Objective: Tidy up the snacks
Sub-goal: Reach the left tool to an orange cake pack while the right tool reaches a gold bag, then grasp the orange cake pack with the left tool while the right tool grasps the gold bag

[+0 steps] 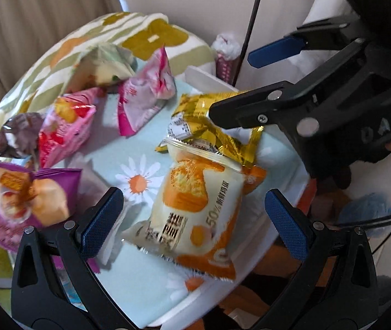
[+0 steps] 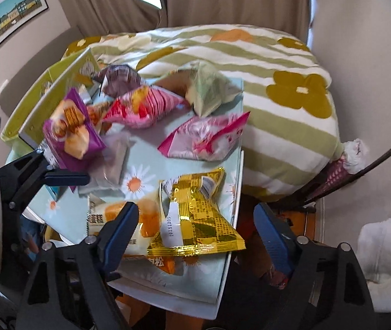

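Gold packet lies between the spread right gripper; left gripper open over orange packet.

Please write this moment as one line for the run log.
left claw: open, over orange-white cake packet | right claw: open, over gold packet | gold packet lies on cake packet | other snacks loose on daisy tray

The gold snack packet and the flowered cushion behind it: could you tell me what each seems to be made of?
Gold snack packet: probably metallised plastic film, glossy, with mirror-like creases and crimped edges. Flowered cushion: soft matte fabric, seemingly fleece, with a fuzzy surface.
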### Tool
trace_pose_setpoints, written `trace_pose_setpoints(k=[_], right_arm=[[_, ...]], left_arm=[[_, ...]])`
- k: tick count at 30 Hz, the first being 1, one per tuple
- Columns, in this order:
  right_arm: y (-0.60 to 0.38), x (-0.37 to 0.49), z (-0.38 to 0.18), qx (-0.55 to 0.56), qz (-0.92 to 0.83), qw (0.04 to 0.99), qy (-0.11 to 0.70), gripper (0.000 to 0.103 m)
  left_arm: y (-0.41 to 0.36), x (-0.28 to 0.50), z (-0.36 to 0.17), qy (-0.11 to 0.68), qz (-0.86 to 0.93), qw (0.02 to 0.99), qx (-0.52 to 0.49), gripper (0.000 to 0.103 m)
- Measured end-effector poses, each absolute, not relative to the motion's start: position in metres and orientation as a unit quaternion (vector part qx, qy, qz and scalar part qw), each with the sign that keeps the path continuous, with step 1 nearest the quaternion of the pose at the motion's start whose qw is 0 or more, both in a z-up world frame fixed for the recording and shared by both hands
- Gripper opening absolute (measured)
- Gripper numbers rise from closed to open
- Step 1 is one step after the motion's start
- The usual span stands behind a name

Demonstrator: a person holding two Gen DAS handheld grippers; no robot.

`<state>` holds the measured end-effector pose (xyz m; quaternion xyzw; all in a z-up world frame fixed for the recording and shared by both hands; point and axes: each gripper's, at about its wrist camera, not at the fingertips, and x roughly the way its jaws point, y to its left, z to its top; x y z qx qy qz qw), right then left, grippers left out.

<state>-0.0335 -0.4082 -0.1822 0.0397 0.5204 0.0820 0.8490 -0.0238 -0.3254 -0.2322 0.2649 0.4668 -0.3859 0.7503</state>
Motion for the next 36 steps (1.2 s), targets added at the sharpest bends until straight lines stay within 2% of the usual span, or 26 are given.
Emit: trace_pose_setpoints(k=[8,11,14,17,18,25,36], right_arm=[[-0.402,-0.022,-0.203,0.028,0.107,0.839,0.533,0.075],[-0.401,-0.019,-0.208,0.021,0.113,0.836,0.536,0.073],[-0.398,-0.018,-0.213,0.006,0.118,0.832,0.542,0.069],[-0.394,-0.016,-0.217,-0.004,0.126,0.827,0.547,0.068],[-0.393,-0.016,-0.219,-0.006,0.128,0.826,0.548,0.067],[-0.39,-0.009,-0.228,-0.012,0.133,0.82,0.556,0.064],[-0.38,-0.002,-0.243,-0.02,0.135,0.809,0.572,0.053]], left_arm=[[-0.34,-0.025,-0.257,0.463,-0.381,0.742,0.3,0.101],[-0.343,-0.023,-0.263,0.465,-0.381,0.738,0.305,0.092],[-0.343,-0.02,-0.271,0.474,-0.379,0.732,0.309,0.079],[-0.342,-0.021,-0.276,0.475,-0.384,0.728,0.31,0.073],[-0.341,-0.022,-0.277,0.475,-0.388,0.727,0.31,0.067],[-0.329,-0.016,-0.275,0.479,-0.379,0.733,0.301,0.064],[-0.313,-0.011,-0.272,0.488,-0.359,0.737,0.299,0.063]])
